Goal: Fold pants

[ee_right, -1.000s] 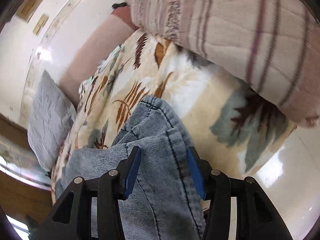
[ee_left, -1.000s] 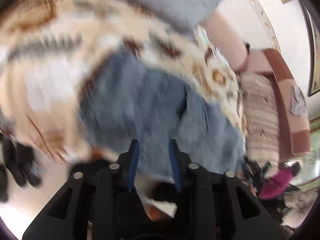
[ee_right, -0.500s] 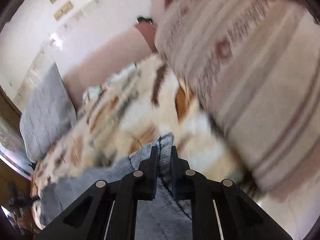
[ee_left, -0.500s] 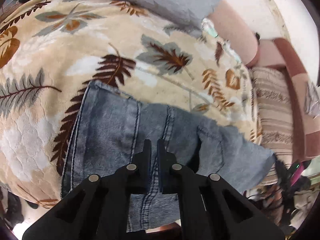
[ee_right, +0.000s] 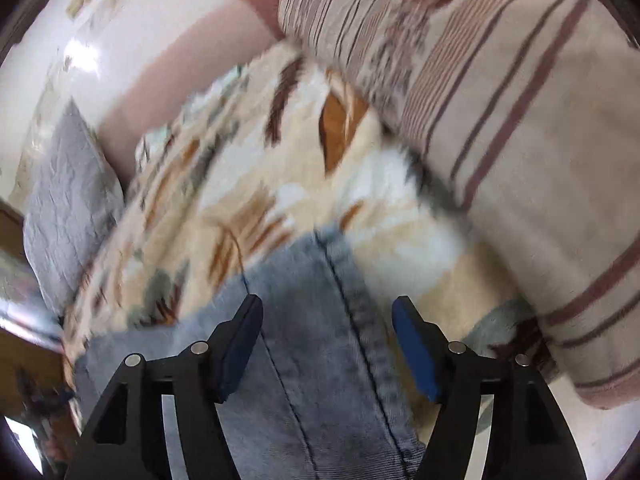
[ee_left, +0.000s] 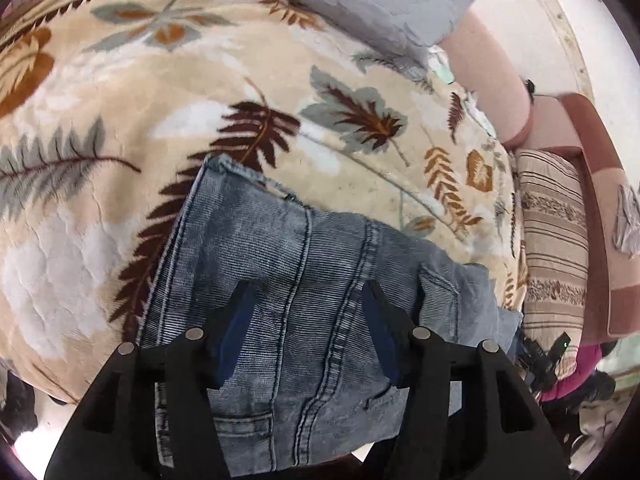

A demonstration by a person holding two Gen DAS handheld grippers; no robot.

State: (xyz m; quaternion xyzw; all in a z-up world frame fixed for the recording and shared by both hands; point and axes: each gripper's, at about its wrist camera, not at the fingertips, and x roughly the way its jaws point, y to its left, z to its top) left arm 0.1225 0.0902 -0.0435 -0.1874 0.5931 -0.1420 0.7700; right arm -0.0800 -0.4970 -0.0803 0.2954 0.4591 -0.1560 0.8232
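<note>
Faded blue denim lies right under both claws: the left gripper (ee_left: 306,300) and right gripper (ee_right: 326,316) have just sprung half open, holding nothing, the jeans (ee_left: 288,280) stretching away across the leaf-print blanket (ee_left: 200,80).

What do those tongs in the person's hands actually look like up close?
Both look alike. The left tongs and right tongs are matte black, with angular, cut-out frames, round silver pins at the joints, and a dark blue pad lining the inner face of each finger. No cables, sleeves or markings show.
</note>
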